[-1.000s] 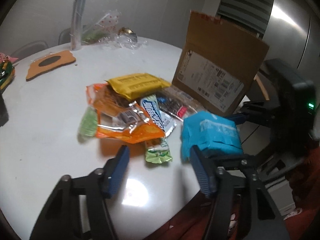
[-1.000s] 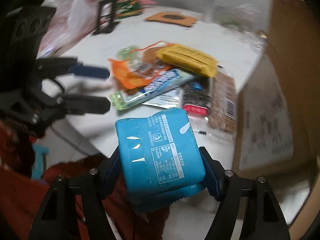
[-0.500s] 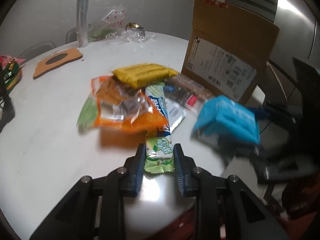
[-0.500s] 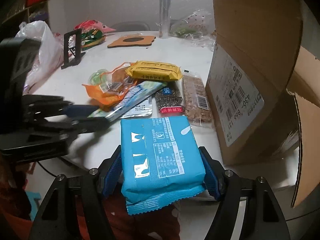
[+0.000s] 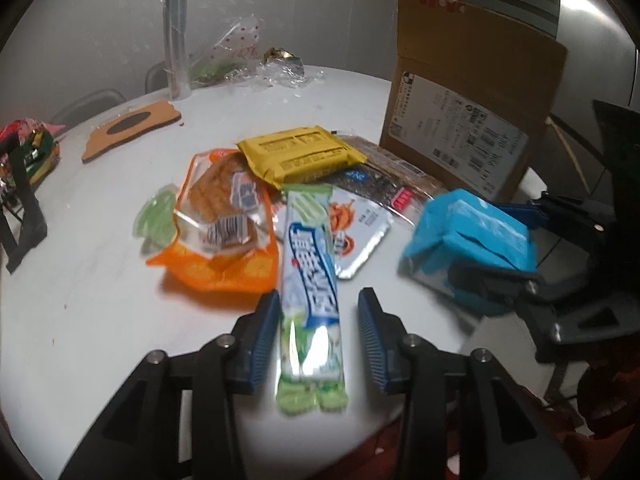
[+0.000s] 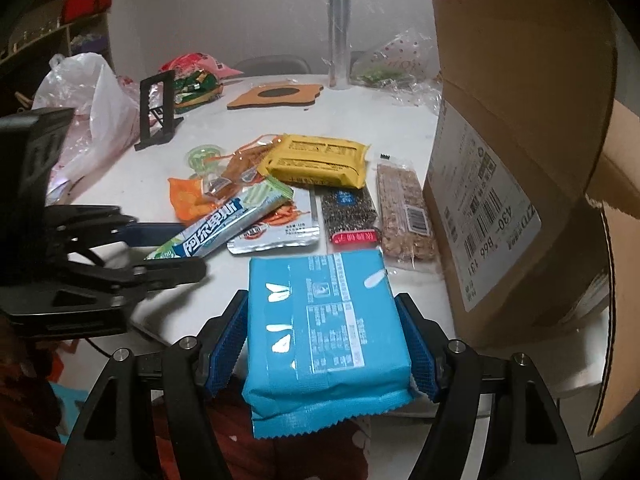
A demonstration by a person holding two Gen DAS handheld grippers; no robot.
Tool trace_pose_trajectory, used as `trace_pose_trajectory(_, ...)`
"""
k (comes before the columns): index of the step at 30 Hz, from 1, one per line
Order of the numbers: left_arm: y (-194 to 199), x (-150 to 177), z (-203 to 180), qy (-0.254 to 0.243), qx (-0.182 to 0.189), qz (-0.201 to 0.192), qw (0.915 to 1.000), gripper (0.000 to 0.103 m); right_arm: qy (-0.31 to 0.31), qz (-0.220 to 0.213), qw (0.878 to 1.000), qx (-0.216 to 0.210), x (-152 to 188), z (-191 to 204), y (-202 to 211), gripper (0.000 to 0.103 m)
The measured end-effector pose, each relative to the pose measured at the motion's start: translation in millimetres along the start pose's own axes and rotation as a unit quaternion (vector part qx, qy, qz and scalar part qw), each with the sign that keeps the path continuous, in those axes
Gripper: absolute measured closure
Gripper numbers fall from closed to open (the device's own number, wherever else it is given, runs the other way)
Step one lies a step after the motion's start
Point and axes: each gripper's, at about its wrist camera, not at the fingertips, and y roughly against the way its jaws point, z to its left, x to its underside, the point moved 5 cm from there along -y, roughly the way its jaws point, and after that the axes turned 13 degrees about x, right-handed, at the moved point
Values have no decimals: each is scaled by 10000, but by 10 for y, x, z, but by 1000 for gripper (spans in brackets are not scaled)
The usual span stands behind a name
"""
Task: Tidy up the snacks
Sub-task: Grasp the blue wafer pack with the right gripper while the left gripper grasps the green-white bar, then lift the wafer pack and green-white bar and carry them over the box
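Observation:
On the white round table (image 5: 80, 280) lies a pile of snacks. A long green, white and blue candy pack (image 5: 310, 276) points at me, its near end between the fingers of my left gripper (image 5: 318, 296). Those jaws are opening, and the right pad stands clear of the wrapper. My right gripper (image 6: 320, 298) is shut on a blue snack pack (image 6: 324, 332), held over the table's near edge beside the open cardboard box (image 6: 500, 160). In the left wrist view that blue pack (image 5: 468, 236) hangs to the right.
A yellow pack (image 5: 300, 156), an orange bag (image 5: 224, 216), a silver sachet (image 6: 280, 224) and two seed bars (image 6: 404, 212) lie by the box. Further back stand a clear tube (image 6: 338, 32), a cork coaster (image 6: 276, 96), a black stand (image 6: 158, 108) and plastic bags (image 6: 84, 104).
The left jaws closed near the candy pack's end, then parted again; the pack now lies further in between them. The right gripper, still holding the blue pack, has rolled level.

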Motion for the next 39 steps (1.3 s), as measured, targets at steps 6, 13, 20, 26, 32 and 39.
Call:
trace_pose_trajectory(6, -40, -47, 37, -41, -210, -9, 9998, 79, 163, -80, 9998, -58, -4, 30, -54, 38)
trace_pose_trajectory(13, 14, -33, -23, -120, -104, -54, 9999, 80, 263, -114, 9996, -28, -11, 69, -9, 40)
trace_pose_trajectory(20, 337, -148, -106, -93, 53, -509, 9986, 80, 372, -419, 9984, -27, -191, 94, 256, 40)
trace_pose_trajectory(26, 933, -463, -112, -177, -28, -1261, 9919, 80, 336, -761, 9957, -411, -560, 114, 593, 40)
trace_pose_trajectory(32, 1425, -963, -235, -507, -39, -1773, 9828, 80, 406, -1258, 9894, -597, -1041, 42, 1022, 40)
trace_pose_trajectory(39, 1399, -1678, -677, -1028, 448, -1764, 9779, 80, 45, -1579, 9873, -144, -1374, -499, 1299, 40)
